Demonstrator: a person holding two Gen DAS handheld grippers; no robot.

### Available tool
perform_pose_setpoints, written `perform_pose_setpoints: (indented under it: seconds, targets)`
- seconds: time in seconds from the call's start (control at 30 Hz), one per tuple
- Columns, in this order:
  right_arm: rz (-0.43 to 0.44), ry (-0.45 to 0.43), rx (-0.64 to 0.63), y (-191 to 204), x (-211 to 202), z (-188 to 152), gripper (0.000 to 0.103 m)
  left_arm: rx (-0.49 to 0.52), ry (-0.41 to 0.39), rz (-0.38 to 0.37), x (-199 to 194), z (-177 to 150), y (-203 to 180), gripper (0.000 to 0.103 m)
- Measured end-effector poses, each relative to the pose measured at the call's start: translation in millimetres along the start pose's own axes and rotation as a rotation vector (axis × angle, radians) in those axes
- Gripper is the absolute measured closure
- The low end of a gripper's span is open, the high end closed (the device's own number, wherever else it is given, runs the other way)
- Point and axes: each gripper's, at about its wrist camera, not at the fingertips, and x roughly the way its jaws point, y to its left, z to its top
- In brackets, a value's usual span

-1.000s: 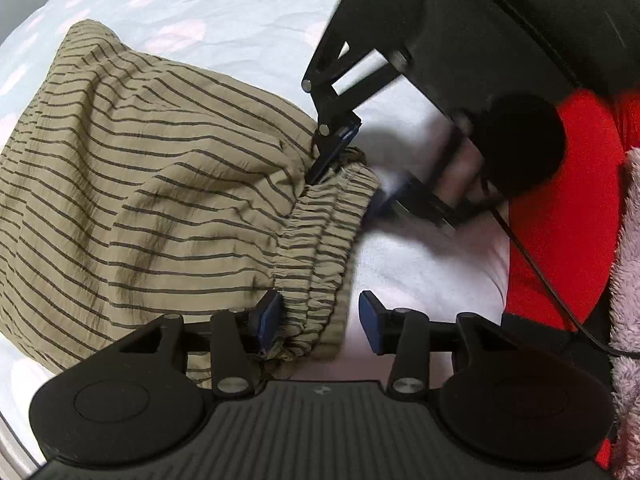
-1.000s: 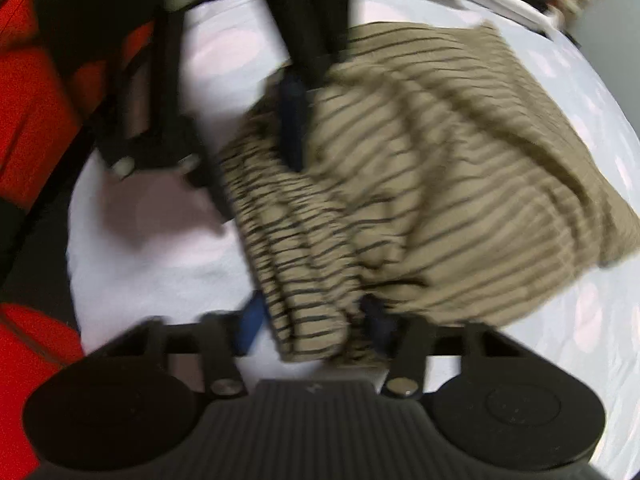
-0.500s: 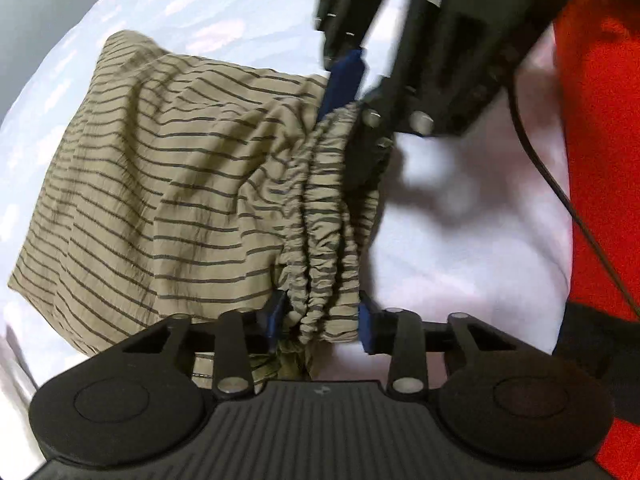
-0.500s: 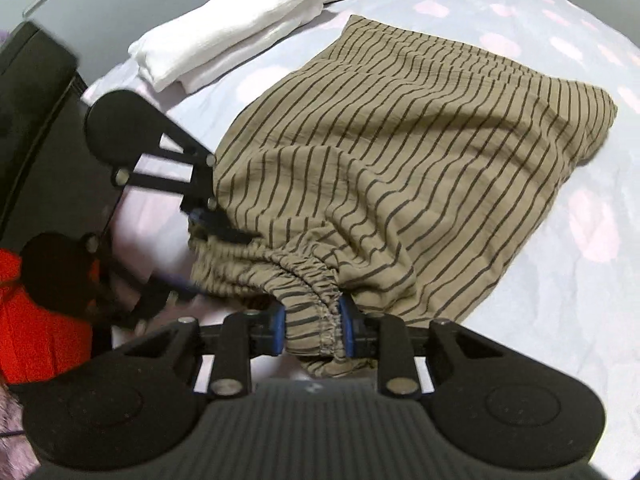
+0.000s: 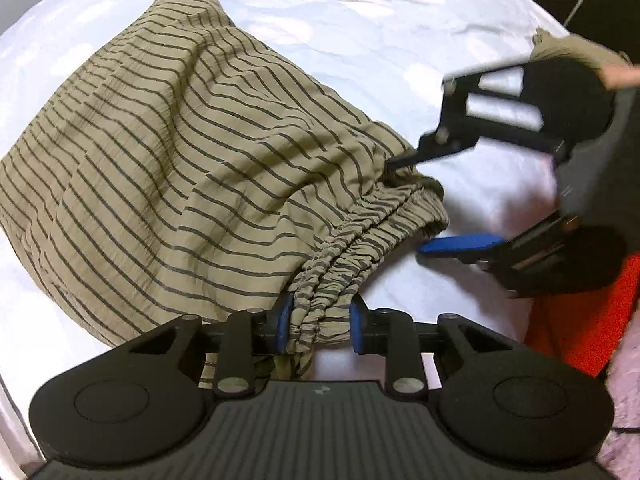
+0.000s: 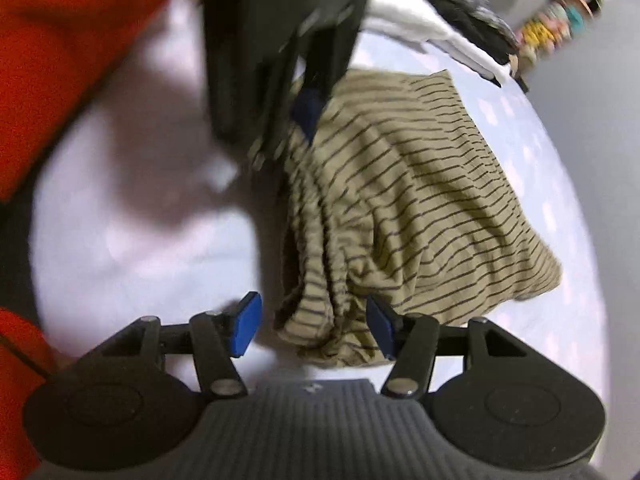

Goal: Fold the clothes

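Note:
A khaki garment with thin dark stripes lies spread on the pale dotted bedsheet. Its gathered elastic waistband points toward me. My left gripper is shut on the near end of that waistband, with bunched cloth between its blue pads. In the right wrist view my right gripper stands open, its pads wide apart on either side of the waistband's other end, and the cloth lies loose between them. The left wrist view shows the right gripper straddling that far end.
Folded white and dark clothes lie at the far edge of the bed, beside a colourful blurred object. Red fabric fills the near side by the bed's edge. Pink fluffy cloth shows at the right border.
My right gripper, shut on the waistband half a second ago, has opened and let go. The left gripper stays shut on its end, and the waistband now stretches out sideways.

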Motion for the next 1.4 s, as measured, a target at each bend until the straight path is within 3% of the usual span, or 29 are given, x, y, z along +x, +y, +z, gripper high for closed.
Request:
perform_pose_setpoints:
  seconds: [0.1,0.13,0.17,0.27,0.4,0.67,0.93,1.27,1.4]
  targets:
    - [-0.052,0.032,-0.064,12,12,-1,0.05,-0.026,-0.009,-0.018,-6,-2,2,0.072]
    - [-0.064,0.034,-0.07,13,12,-1,0.056,-0.03,-0.012,-0.021,-7,-2,3,0.073]
    - [-0.075,0.035,-0.076,14,13,-1,0.068,-0.029,-0.017,-0.025,-9,-1,2,0.074]
    - [-0.147,0.02,-0.077,11,3,-3,0.072,-0.025,-0.032,-0.035,-13,2,1,0.079]
    - [-0.148,-0.035,0.005,-7,-28,-1,0.077,0.013,-0.064,-0.016,-36,-2,-12,0.082]
    - [-0.074,-0.063,0.082,-12,-87,8,0.081,0.104,-0.079,-0.033,-85,-17,-50,0.083]
    - [0.076,-0.082,0.197,-1,-151,11,0.081,0.132,-0.051,-0.129,-121,-33,-75,0.083]
    - [-0.05,-0.155,0.344,-68,-132,26,0.081,0.047,-0.195,-0.021,-146,13,-13,0.082]
    - [-0.071,-0.177,0.402,-109,-103,34,0.081,0.001,-0.24,0.07,-147,31,22,0.081]
